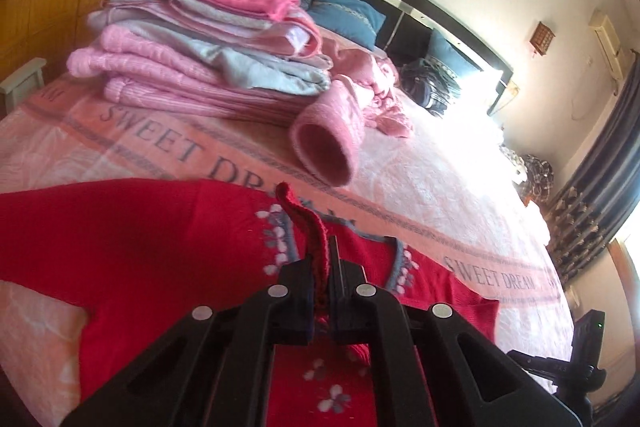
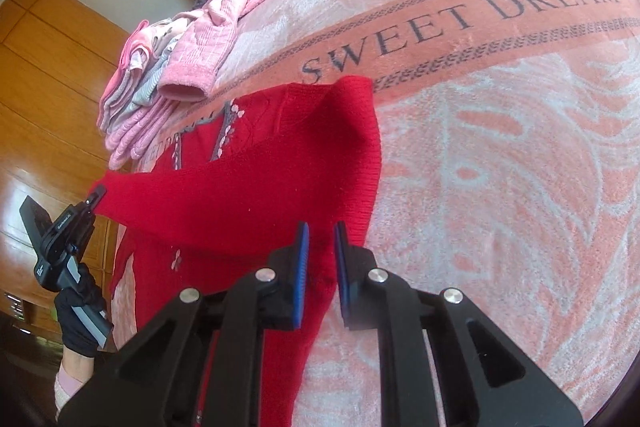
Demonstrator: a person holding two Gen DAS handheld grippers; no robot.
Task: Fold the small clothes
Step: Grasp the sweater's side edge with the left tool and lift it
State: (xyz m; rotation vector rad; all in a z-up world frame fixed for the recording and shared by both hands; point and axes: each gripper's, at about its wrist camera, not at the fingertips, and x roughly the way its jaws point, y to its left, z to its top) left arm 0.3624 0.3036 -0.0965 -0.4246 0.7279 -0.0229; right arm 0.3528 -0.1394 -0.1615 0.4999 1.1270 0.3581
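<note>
- Red sweater point(image 1: 140, 247) is spread on the bed blanket point(image 1: 460, 187) in the left wrist view; pale flower motifs and a grey-blue trim are seen round its neckline.
- A strip of the red knit edge is pinched between the pressed-together fingers of the left gripper point(image 1: 322, 267); the strip is raised off the garment.
- Stack of folded pink and grey clothes point(image 1: 192, 59) is seen at upper left, a loose pink garment with an open cuff point(image 1: 328, 151) just beside it.
- "SWEET DREAM" is read twice on the blanket's darker band.
- Blue pillows point(image 1: 344, 13) are propped against a dark headboard point(image 1: 400, 11).
- In the right wrist view, a black-gloved hand point(image 2: 80, 315) is seen at far left on the left gripper's handle; print on the handle is too small to read.
- A fold of the sweater is lifted and stretched across the middle.
- Right gripper point(image 2: 321, 255) is slightly spread, blue pads point(image 2: 302, 259) on either side of red knit; contact cannot be told.
- "SWEET DREAM" is read again at right.
</note>
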